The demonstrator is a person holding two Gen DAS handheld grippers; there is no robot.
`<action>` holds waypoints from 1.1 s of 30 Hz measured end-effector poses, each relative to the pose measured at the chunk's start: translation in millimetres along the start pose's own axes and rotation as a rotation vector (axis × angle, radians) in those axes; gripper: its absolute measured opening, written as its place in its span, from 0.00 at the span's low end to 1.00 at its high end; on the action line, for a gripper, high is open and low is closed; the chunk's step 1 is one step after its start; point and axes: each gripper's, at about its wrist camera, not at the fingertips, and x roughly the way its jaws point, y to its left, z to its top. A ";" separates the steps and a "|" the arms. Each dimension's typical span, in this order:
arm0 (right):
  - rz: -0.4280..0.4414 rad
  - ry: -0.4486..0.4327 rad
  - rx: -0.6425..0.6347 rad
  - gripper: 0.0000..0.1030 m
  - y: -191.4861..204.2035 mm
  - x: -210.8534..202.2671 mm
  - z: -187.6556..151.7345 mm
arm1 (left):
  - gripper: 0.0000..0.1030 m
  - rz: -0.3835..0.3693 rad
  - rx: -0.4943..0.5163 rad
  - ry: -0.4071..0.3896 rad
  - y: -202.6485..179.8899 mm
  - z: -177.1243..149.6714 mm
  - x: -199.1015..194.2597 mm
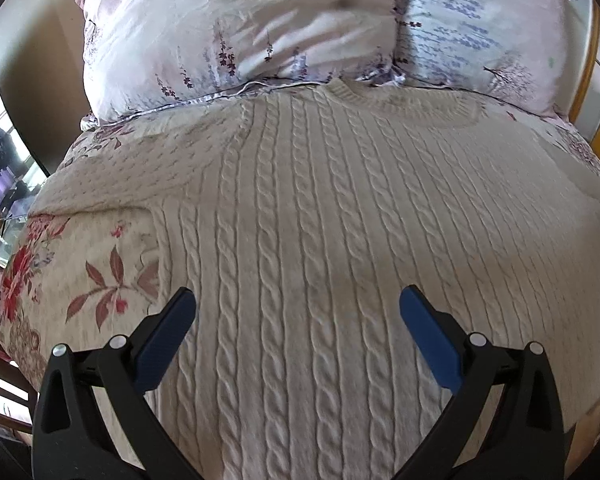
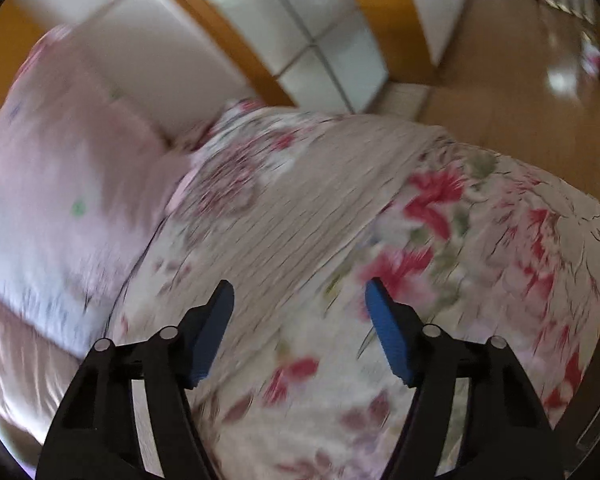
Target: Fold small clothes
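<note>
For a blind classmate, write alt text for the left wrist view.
A cream cable-knit sweater lies flat on a floral bedspread, its neckline toward two pillows. The open left claw hovers over its lower half, holding nothing.

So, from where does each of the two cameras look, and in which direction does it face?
Left wrist: sits on the left gripper, facing down along the cream cable-knit sweater towards the pale floral pillows; its open blue-padded fingers show.
Right wrist: sits on the right gripper, facing the sweater's sleeve and the wooden floor, blurred; its open fingers show.
Shared: the sweater, the red-flowered bedspread and the pillows.
</note>
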 end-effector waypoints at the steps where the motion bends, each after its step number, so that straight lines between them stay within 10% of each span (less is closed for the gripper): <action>1: 0.006 0.005 0.034 0.66 -5.1 4.6 4.6 | 0.98 0.003 -0.002 0.002 0.5 1.3 1.8; 12: -0.023 -0.016 0.144 0.54 -23.2 24.5 13.7 | 0.98 0.010 -0.003 -0.016 -2.6 11.9 12.1; 14: 0.043 0.019 0.163 0.35 -23.4 31.6 14.5 | 0.98 0.005 0.001 -0.015 -3.0 13.1 13.7; 21: 0.091 0.037 0.185 0.16 -24.1 44.8 15.3 | 0.98 -0.076 0.034 -0.120 8.4 22.5 -3.5; 33: 0.072 -0.115 -0.047 0.09 25.0 15.9 13.0 | 0.98 -0.257 0.064 -0.194 23.3 74.6 -11.0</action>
